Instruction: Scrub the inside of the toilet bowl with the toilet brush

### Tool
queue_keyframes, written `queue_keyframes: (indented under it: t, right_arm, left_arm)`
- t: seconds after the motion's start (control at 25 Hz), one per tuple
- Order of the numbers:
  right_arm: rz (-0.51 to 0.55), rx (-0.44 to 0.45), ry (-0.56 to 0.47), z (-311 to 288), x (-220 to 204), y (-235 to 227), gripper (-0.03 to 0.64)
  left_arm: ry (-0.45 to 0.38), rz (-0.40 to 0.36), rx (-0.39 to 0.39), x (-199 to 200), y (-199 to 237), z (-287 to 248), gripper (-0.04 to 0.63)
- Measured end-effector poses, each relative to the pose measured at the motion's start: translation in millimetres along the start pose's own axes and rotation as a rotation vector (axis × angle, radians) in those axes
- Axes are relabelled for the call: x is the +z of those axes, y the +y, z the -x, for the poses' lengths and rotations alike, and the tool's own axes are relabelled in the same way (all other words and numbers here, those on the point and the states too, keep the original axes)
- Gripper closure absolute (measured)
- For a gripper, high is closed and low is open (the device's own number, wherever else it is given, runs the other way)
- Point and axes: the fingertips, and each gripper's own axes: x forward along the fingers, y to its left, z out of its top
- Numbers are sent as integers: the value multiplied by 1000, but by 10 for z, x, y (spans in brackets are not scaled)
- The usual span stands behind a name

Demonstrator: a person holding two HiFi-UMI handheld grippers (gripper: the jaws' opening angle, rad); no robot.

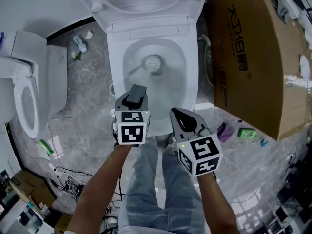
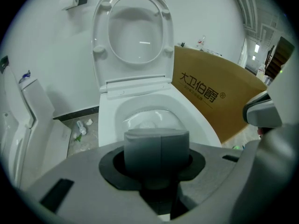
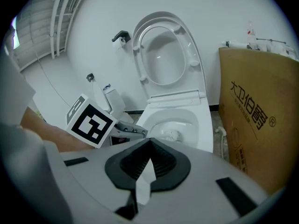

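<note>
Jaws clamp one toilet brush (image 1: 153, 64) on left gripper (image 1: 136, 92), meet empty on right gripper (image 1: 177, 112).

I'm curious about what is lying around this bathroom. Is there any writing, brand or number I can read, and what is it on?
"大卫伯爵" followed by an ® mark: printed on the side of the cardboard box.
Marker cubes: only black-and-white square patterns, no words.
Small green pack on the floor: print too small to read.

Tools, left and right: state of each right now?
Left tool: closed on the handle of the toilet brush.
Right tool: closed, holding nothing.
</note>
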Motion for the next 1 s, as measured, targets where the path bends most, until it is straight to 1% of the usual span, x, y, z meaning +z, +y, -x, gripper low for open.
queue_keyframes:
  t: [0.24, 0.4, 0.8, 1.0]
  right_arm:
    - [10, 18, 6, -18, -34, 78, 620]
    - [19, 32, 7, -3, -46, 132, 620]
    - [46, 61, 1, 91, -66, 235, 620]
    - [48, 69, 1, 158, -124, 232, 620]
  left_arm:
    - [10, 37, 32, -137, 187, 102, 437]
    - [9, 54, 46, -235, 230, 205, 437]
    - [8, 116, 71, -540, 180, 518, 437]
    - [18, 143, 76, -703, 54, 637, 437]
